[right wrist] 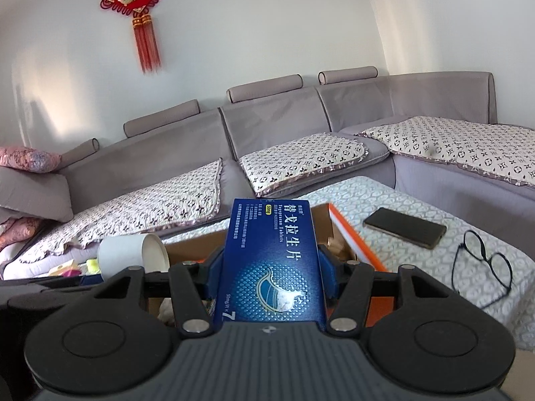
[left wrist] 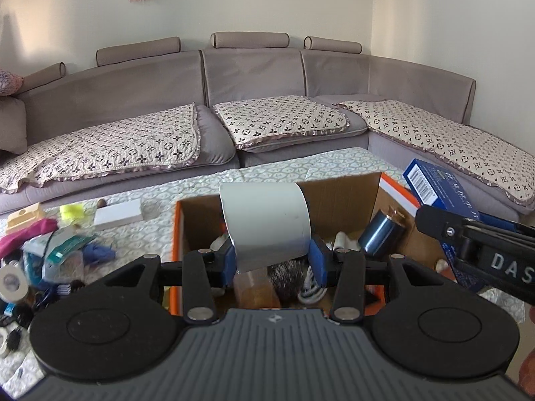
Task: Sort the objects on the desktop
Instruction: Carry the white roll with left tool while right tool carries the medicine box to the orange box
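Note:
My left gripper (left wrist: 272, 260) is shut on a white paper cup (left wrist: 267, 224) that lies on its side, mouth pointing away, above an open orange cardboard box (left wrist: 344, 190). The box holds several items, among them a dark blue can (left wrist: 378, 234). My right gripper (right wrist: 267, 267) is shut on a blue medicine box (right wrist: 272, 260) with white lettering, held flat over the same orange box (right wrist: 354, 234). In the left wrist view the medicine box (left wrist: 434, 187) and the right gripper's arm show at the right. The right wrist view shows the cup (right wrist: 132, 252) at the left.
Loose clutter (left wrist: 50, 250) covers the table's left side: a white flat box (left wrist: 117, 215), tape roll (left wrist: 13, 282), pink cloth. A phone (right wrist: 404, 227) and black glasses (right wrist: 481, 264) lie on the patterned tablecloth right of the box. A grey sofa (left wrist: 250, 100) stands behind.

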`<state>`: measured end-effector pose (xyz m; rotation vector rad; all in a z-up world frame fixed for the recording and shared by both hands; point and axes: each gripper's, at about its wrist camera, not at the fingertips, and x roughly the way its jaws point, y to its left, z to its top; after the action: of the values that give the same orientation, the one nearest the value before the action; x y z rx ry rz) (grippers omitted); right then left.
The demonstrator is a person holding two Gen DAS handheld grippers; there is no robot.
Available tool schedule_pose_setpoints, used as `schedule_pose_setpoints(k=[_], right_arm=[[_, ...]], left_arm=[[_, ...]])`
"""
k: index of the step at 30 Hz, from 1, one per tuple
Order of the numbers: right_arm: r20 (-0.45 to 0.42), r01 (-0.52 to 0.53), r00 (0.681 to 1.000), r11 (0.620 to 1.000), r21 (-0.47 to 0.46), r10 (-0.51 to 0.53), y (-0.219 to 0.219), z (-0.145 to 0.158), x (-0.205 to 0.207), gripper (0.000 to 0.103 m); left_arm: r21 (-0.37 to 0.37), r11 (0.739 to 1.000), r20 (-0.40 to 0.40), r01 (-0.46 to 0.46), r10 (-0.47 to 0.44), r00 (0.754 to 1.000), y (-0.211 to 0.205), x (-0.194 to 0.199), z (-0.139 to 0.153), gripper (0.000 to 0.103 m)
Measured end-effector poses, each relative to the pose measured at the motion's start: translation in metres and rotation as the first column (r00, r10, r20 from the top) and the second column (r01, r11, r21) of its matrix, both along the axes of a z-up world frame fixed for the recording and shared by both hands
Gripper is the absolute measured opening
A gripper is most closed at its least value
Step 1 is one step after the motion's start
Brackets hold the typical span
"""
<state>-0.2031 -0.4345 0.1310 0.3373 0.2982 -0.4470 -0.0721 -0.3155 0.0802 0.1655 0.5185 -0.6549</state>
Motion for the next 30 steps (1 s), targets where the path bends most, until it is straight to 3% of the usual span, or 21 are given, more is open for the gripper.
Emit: schedule_pose_setpoints(k=[12, 27, 28, 30], right_arm=[[-0.054, 0.013, 0.998, 0.999, 0.036, -0.011, -0.022, -0.023, 0.046, 0.055], [-0.102, 0.07, 0.993, 0.997, 0.038, -0.065, -0.028, -0.033, 0.053, 0.056], [-0.103, 0.072, 0.992, 0.997, 0.038, -0.068, -0.027, -0.033, 0.054, 0.056], [-0.106, 0.076, 0.992, 0.996, 0.037, -0.072, -0.026, -0.033, 0.053, 0.058]], left_arm=[[0.017, 0.999, -0.088, 0.029, -0.028, 0.996, -0.023, 0.037, -0.02, 0.043], [0.046, 0.998, -0.131, 0.04, -0.033, 0.991, -0.033, 0.045, -0.025, 0.044], [0.044, 0.998, -0.138, 0.039, -0.032, 0.99, -0.032, 0.045, -0.025, 0.048], [0.039, 0.998, -0.149, 0.039, -0.033, 0.988, -0.033, 0.048, -0.025, 0.067]])
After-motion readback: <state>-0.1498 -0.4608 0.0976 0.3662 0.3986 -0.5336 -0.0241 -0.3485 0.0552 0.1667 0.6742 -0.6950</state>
